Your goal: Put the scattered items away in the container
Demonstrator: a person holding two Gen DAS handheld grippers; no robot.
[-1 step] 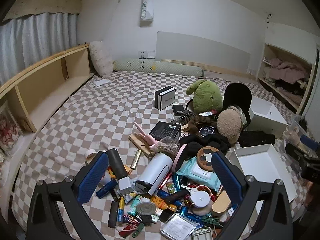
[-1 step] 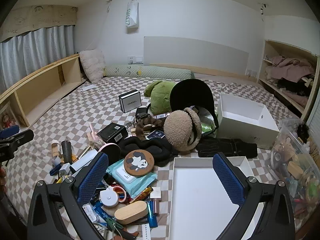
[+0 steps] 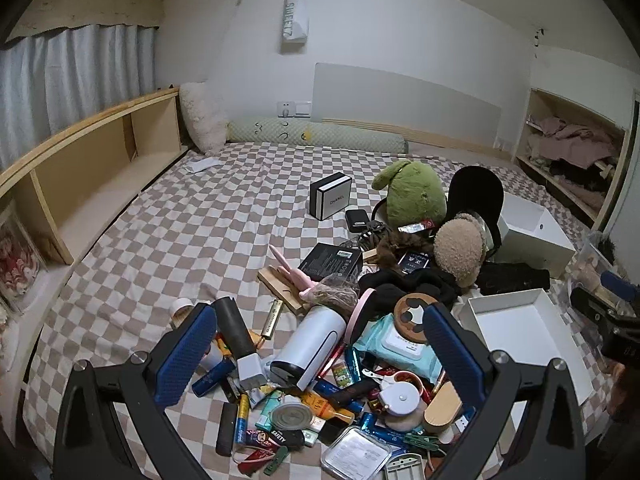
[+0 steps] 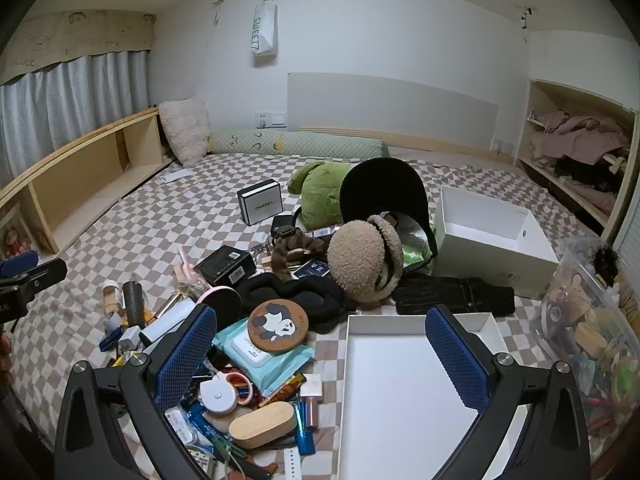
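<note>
A heap of small items lies on the checkered bed: a white cylinder [image 3: 310, 342], a wet-wipe pack [image 3: 394, 346], a panda coaster [image 4: 278, 322], a wooden oval case [image 4: 262, 424], a tape measure [image 4: 218, 392], a fuzzy tan hat [image 4: 362, 260] and black gloves [image 4: 452, 294]. A shallow white tray [image 4: 404, 400] lies right of the heap and also shows in the left wrist view [image 3: 520, 328]. My left gripper [image 3: 320, 354] is open and empty above the heap. My right gripper [image 4: 320, 354] is open and empty, over the tray's left edge.
A deep white box [image 4: 490, 240] stands behind the tray. A clear bin [image 4: 588, 312] of trinkets sits at the right. A green plush [image 4: 320, 194], a black cap [image 4: 382, 192] and a Chanel box [image 4: 260, 202] lie farther back. Wooden shelves [image 3: 80, 176] line the left.
</note>
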